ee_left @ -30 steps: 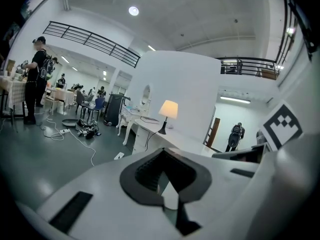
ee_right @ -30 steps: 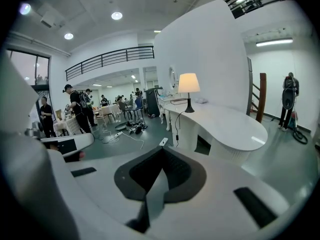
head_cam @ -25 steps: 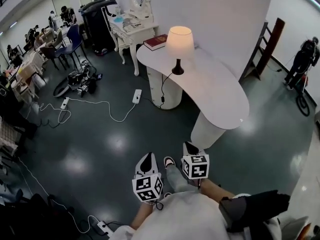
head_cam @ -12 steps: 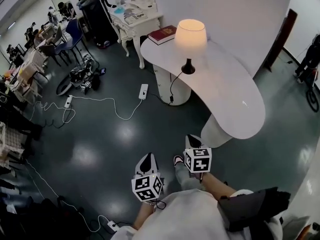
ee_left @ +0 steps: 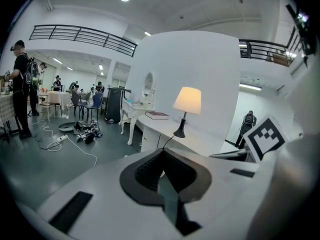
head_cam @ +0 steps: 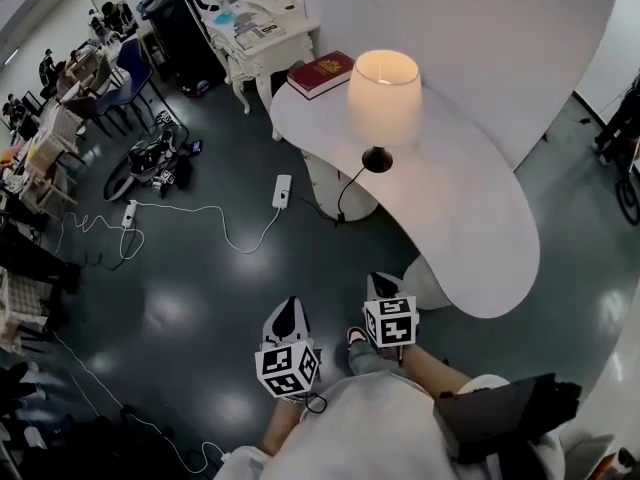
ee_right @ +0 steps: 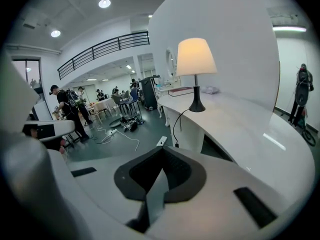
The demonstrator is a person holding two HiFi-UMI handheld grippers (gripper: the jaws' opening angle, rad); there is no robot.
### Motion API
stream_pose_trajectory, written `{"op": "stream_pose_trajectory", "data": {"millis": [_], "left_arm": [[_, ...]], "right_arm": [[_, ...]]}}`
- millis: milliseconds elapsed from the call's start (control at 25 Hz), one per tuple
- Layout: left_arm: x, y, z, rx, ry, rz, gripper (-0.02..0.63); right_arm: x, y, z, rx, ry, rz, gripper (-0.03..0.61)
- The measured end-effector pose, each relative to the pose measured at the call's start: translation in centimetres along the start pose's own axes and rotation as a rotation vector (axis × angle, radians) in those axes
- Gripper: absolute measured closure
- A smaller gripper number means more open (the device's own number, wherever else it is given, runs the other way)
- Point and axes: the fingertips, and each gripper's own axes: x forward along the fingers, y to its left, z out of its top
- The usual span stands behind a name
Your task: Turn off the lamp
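Note:
The lamp is lit, with a cream shade and a black base, and stands on the white curved table. Its black cord drops over the table's edge. My left gripper and right gripper hang side by side in front of the person's body, well short of the table. Both are shut with nothing between the jaws. The left gripper view shows the lamp ahead beyond the shut left gripper. In the right gripper view the lamp stands above the shut right gripper.
A red book lies on the table's far end. A white power strip and cables lie on the dark floor left of the table. A white dressing table, chairs and distant people are at the back left.
The person has walked toward the table, so the lamp and tabletop are nearer and larger. Both grippers moved forward with the body and stayed shut.

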Motion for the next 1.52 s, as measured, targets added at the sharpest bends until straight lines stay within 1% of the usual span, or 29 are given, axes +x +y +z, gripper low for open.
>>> {"op": "stream_pose_trajectory", "data": {"millis": [120, 280, 520, 720, 800, 960, 1040, 1120, 1200, 1320, 1400, 1520], "left_arm": [[2.8, -0.1, 0.9, 0.004, 0.011, -0.011, 0.616], [5.8, -0.3, 1.4, 0.009, 0.028, -0.023, 0.616], [8.2, -0.8, 1.8, 0.031, 0.05, -0.048, 0.616], [9.4, -0.4, 1.2, 0.015, 0.078, -0.064, 0.616], [10.2, 0.0, 0.7, 0.008, 0.094, -0.083, 0.616], [12.3, 1.2, 0.1, 0.028, 0.138, -0.174, 0.616], [13.8, 1.3, 0.1, 0.047, 0.164, -0.241, 0.616], [15.1, 1.4, 0.8, 0.073, 0.174, -0.32, 0.615], [16.3, 1.9, 1.9, 0.107, 0.177, -0.385, 0.616], [18.4, 2.8, 2.7, 0.135, 0.195, -0.437, 0.615], [19.5, 3.1, 2.6, 0.128, 0.205, -0.463, 0.617], [20.4, 3.4, 1.3, 0.113, 0.242, -0.482, 0.616]], "right_arm": [[2.1, -0.9, 1.6, -0.005, 0.005, 0.006, 0.578], [4.1, -2.0, 2.6, -0.01, 0.017, 0.013, 0.578], [5.7, -2.7, 2.2, -0.007, 0.062, 0.011, 0.578], [6.6, -3.0, 1.9, -0.028, 0.09, -0.01, 0.579], [7.1, -3.2, 1.8, -0.033, 0.101, -0.027, 0.578], [8.5, -3.1, 1.6, 0.019, 0.114, -0.082, 0.58], [8.9, -3.6, 2.0, 0.055, 0.105, -0.137, 0.579], [9.1, -3.7, 2.6, 0.111, 0.093, -0.191, 0.579], [9.5, -2.9, 3.0, 0.164, 0.087, -0.221, 0.578], [10.6, -2.1, 3.1, 0.193, 0.102, -0.249, 0.58], [11.2, -1.9, 3.1, 0.204, 0.108, -0.265, 0.579], [11.9, -2.1, 2.6, 0.238, 0.113, -0.286, 0.578]]}}
